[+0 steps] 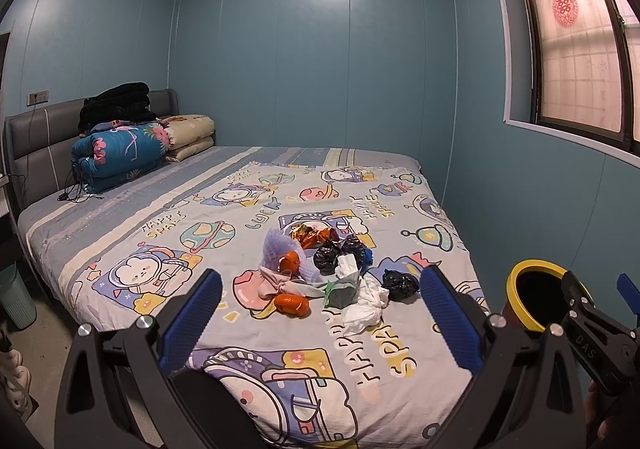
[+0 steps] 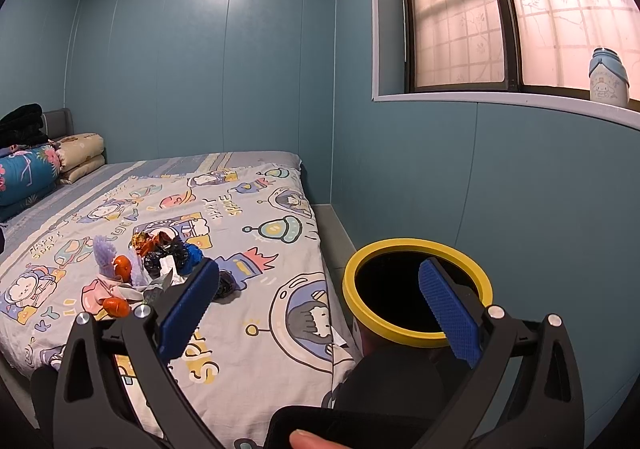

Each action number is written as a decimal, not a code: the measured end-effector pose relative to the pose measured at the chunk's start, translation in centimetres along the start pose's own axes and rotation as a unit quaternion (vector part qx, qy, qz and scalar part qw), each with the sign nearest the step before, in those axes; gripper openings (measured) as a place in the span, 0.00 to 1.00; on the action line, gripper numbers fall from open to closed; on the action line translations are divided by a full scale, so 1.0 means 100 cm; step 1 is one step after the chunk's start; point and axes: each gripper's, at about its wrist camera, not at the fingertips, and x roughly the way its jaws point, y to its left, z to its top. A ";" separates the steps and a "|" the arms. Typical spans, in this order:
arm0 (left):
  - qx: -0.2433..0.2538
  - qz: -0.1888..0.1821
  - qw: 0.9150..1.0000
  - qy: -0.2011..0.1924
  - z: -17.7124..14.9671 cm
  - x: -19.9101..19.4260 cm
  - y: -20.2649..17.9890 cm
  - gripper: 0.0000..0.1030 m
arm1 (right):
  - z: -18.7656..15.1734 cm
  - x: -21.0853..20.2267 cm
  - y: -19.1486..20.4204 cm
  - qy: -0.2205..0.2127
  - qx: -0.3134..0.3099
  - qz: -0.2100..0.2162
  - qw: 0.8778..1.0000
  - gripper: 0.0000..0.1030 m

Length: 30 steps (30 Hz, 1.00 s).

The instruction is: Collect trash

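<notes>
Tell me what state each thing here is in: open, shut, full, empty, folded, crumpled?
Left gripper: open, holding nothing.
Right gripper: open, holding nothing.
Yellow-rimmed bin: open, no lid; its inside is too dark to judge.
Black bags: scrunched into balls.
White tissue: crumpled.
Quilts: folded and stacked at the headboard.
Window: shut, curtain drawn.

- Trash pile (image 1: 332,273) – loose heap on the bed's cartoon-print cover, near the foot end.
- Contents: two orange peels (image 1: 294,305), purple foam net (image 1: 280,249), crumpled white tissue (image 1: 366,305), black plastic bags (image 1: 340,251), shiny orange wrapper (image 1: 314,235).
- One black bag (image 1: 400,285) sits just right of the heap.
- Bin (image 2: 416,289) – yellow rim, dark inside, upright beside the bed's right edge.
</notes>
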 end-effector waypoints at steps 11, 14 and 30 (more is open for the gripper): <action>0.000 0.001 1.000 0.000 -0.002 -0.002 0.000 0.93 | -0.004 0.002 0.001 0.001 -0.001 0.001 1.000 0.93; -0.001 0.000 1.000 0.001 -0.001 -0.001 0.000 0.93 | -0.004 0.001 0.001 0.001 -0.001 0.001 1.000 0.93; -0.003 -0.001 1.000 0.006 0.000 -0.001 0.000 0.93 | -0.005 0.002 0.001 0.003 -0.002 0.002 1.000 0.93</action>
